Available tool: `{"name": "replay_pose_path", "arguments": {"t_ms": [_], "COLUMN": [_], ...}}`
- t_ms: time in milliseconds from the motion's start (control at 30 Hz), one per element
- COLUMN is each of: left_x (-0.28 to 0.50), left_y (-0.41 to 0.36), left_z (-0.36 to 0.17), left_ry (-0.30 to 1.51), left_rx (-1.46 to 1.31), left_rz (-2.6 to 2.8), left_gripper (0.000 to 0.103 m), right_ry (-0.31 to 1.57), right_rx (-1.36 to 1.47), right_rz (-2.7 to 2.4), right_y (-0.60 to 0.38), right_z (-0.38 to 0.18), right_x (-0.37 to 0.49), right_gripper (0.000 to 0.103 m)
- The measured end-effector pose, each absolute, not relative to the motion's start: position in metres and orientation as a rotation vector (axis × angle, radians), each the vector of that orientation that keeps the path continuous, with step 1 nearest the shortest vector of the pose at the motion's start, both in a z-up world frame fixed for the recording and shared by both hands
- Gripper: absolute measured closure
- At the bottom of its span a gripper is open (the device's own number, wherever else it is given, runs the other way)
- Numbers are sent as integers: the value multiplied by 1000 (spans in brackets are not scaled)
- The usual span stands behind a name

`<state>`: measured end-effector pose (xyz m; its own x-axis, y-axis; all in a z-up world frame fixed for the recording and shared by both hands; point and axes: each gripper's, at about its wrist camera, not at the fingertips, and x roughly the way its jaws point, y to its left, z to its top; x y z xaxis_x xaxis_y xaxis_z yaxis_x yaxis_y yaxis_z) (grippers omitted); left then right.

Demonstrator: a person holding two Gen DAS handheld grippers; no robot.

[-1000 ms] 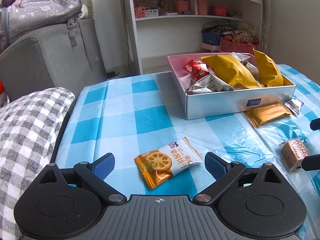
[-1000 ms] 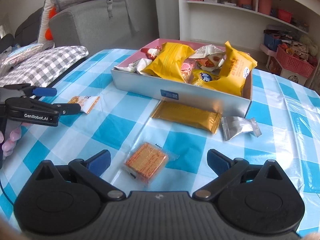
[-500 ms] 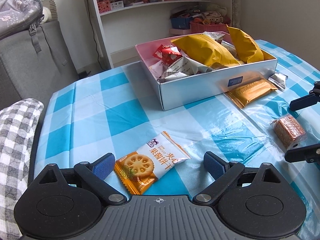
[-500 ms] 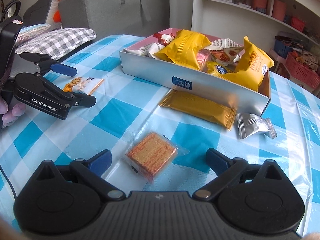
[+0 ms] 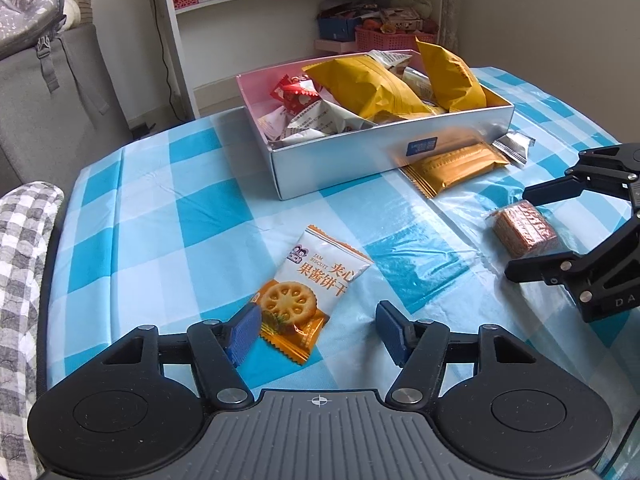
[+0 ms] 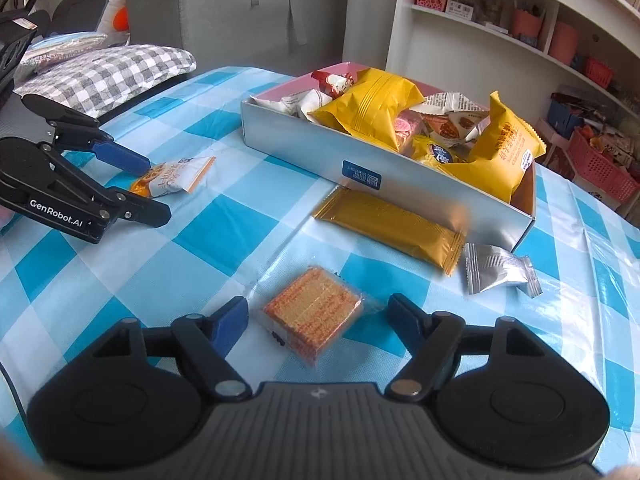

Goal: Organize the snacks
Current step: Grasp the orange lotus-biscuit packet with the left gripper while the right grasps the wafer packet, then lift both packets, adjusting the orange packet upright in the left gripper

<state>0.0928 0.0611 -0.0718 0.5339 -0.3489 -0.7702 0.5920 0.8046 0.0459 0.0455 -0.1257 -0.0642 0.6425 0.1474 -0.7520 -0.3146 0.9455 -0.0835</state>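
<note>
Both sets of jaws have just been closing since the earlier frames, each around one packet, yet neither pair presses its packet. Between the left gripper's [image 5: 316, 330] released jaws lies one biscuit packet [image 5: 310, 292], white above and orange below, printed "JAM BISCUIT" with Chinese characters and a round biscuit; its left pad sits just beside the orange end. Between the right gripper's [image 6: 316, 320] released jaws lies one clear-wrapped orange wafer block [image 6: 314, 314], gaps showing on both sides. "GenRobot.AI" is written on the left gripper's arm. One silver box [image 6: 400, 176] with a small blue label stands toward the worktop's [image 5: 168, 216] far edge, holding two yellow bags among other snacks; one gold bar [image 6: 390, 226] and one silver sachet [image 6: 498, 274] lie against its front wall.
</note>
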Motion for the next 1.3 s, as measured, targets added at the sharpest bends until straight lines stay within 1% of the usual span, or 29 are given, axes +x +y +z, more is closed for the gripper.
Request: {"name": "replay_pose_path", "arguments": {"t_ms": [67,100,167,300,567,667,733,767,800,833,867,900,933,967,1067,1100,1300], "left_x": [91,90,90,96,104,104,102,102,101,100,100,99,99,99,101,103,106], "left_y": [59,59,58,57,51,48,46,46,45,44,43,42,41,41,42,43,48], "left_z": [-70,-70,-68,-69,-73,-74,-74,-74,-73,-72,-71,-71,-71,-70,-70,-70,-69], "left_ry": [846,844,835,814,785,795,795,798,800,800,800,801,802,805,815,826,858], "left_rx": [320,315,302,297,303,318,327,326,326,327,330,330,329,327,307,293,233], "left_rz": [-584,-584,-579,-539,-509,-515,-523,-527,-525,-520,-512,-503,-497,-490,-469,-463,-456], "left_gripper": [41,38,37,29,29,31,37,43,52,57,64,72,76,82,88,94,97], "right_ry": [835,834,834,836,834,834,834,834,833,834,839,841,843,844,843,842,832], "right_rx": [-214,-216,-216,-209,-211,-211,-214,-216,-218,-219,-216,-211,-206,-203,-202,-202,-181], "right_rz": [263,260,254,249,248,247,249,249,250,252,250,248,247,246,244,244,233], "right_y": [-127,-127,-128,-128,-128,-128,-128,-128,-128,-128,-128,-128,-128,-129,-129,-129,-132], "right_z": [-64,-64,-63,-63,-62,-62,-62,-62,-62,-61,-61,-61,-60,-60,-60,-60,-56], "right_x": [46,46,46,47,47,47,47,47,47,48,49,49,50,50,49,49,49], "right_gripper": [35,37,41,43,45,46,48,51,54,63,68,68,69,69,69,69,70]}}
